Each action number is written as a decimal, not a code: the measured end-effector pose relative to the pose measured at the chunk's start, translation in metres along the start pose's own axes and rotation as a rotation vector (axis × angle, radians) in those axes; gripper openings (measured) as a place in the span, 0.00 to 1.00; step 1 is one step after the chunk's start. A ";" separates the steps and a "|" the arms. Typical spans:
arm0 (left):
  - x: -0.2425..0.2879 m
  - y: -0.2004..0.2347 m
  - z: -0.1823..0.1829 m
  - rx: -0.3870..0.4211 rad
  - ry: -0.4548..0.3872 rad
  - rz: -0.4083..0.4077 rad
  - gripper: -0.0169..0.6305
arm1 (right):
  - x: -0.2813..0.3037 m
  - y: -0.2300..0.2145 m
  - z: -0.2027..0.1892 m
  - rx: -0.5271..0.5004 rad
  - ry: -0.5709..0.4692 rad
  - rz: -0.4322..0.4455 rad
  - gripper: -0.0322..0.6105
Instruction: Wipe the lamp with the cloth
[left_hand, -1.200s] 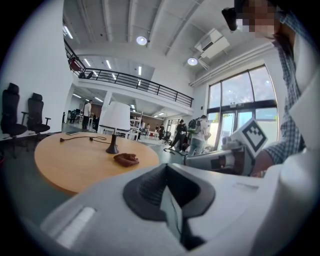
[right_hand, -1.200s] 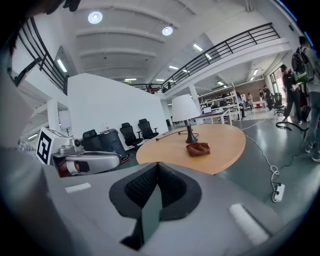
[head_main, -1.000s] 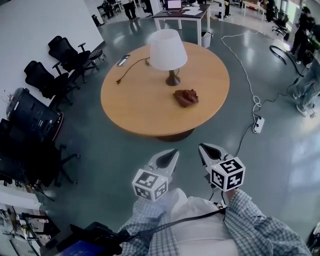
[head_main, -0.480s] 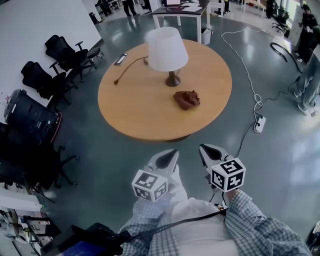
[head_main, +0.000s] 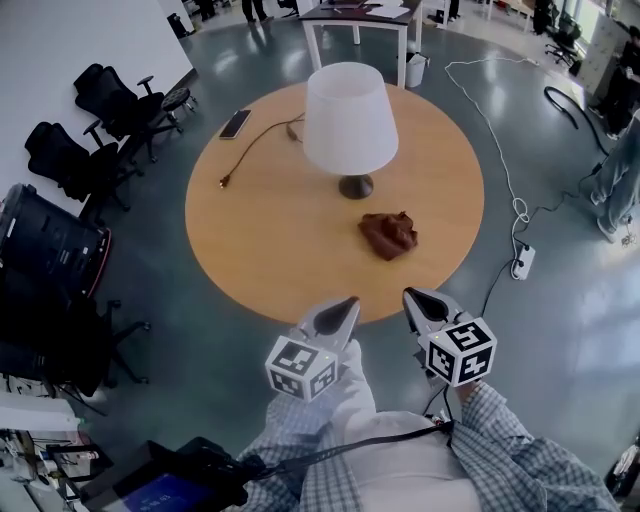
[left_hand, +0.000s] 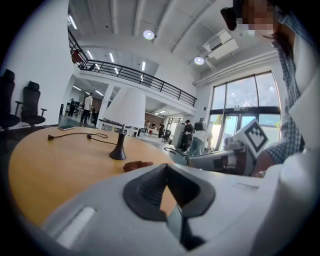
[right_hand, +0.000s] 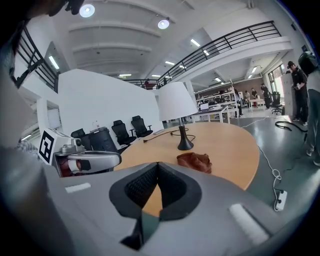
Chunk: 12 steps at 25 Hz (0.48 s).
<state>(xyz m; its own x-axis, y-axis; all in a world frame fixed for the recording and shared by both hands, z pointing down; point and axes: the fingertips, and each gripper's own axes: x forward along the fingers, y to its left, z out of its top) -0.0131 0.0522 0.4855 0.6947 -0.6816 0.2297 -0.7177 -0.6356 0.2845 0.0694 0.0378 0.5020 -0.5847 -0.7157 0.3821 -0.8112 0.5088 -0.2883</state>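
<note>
A lamp (head_main: 347, 120) with a white shade and dark base stands upright near the middle of the round wooden table (head_main: 260, 230). It also shows in the left gripper view as lamp (left_hand: 125, 115) and in the right gripper view as lamp (right_hand: 177, 107). A crumpled brown cloth (head_main: 390, 235) lies on the table to the right of the lamp base, cloth (right_hand: 194, 161), cloth (left_hand: 137, 165). My left gripper (head_main: 347, 303) and right gripper (head_main: 409, 296) hover side by side at the table's near edge, both shut and empty, short of the cloth.
The lamp's black cord (head_main: 250, 145) runs to the far left of the table, near a phone (head_main: 235, 123). Black office chairs (head_main: 90, 130) stand left of the table. A white cable and power strip (head_main: 522, 262) lie on the floor to the right. A person (head_main: 615, 170) stands far right.
Both grippers and the head have moved forward toward the table; the table, lamp and cloth now sit larger and closer, with the gripper tips reaching the near edge.
</note>
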 end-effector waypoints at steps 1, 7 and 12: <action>0.008 0.009 0.004 -0.002 0.006 -0.006 0.03 | 0.009 -0.004 0.007 -0.001 0.001 -0.004 0.05; 0.042 0.072 0.027 -0.013 0.040 -0.031 0.03 | 0.069 -0.026 0.037 0.019 0.009 -0.044 0.05; 0.067 0.108 0.039 -0.020 0.058 -0.056 0.03 | 0.105 -0.045 0.057 0.034 0.009 -0.074 0.05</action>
<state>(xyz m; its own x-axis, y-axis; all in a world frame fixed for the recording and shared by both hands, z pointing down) -0.0455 -0.0767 0.4950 0.7356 -0.6228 0.2664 -0.6771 -0.6641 0.3170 0.0455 -0.0873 0.5054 -0.5229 -0.7466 0.4112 -0.8516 0.4377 -0.2884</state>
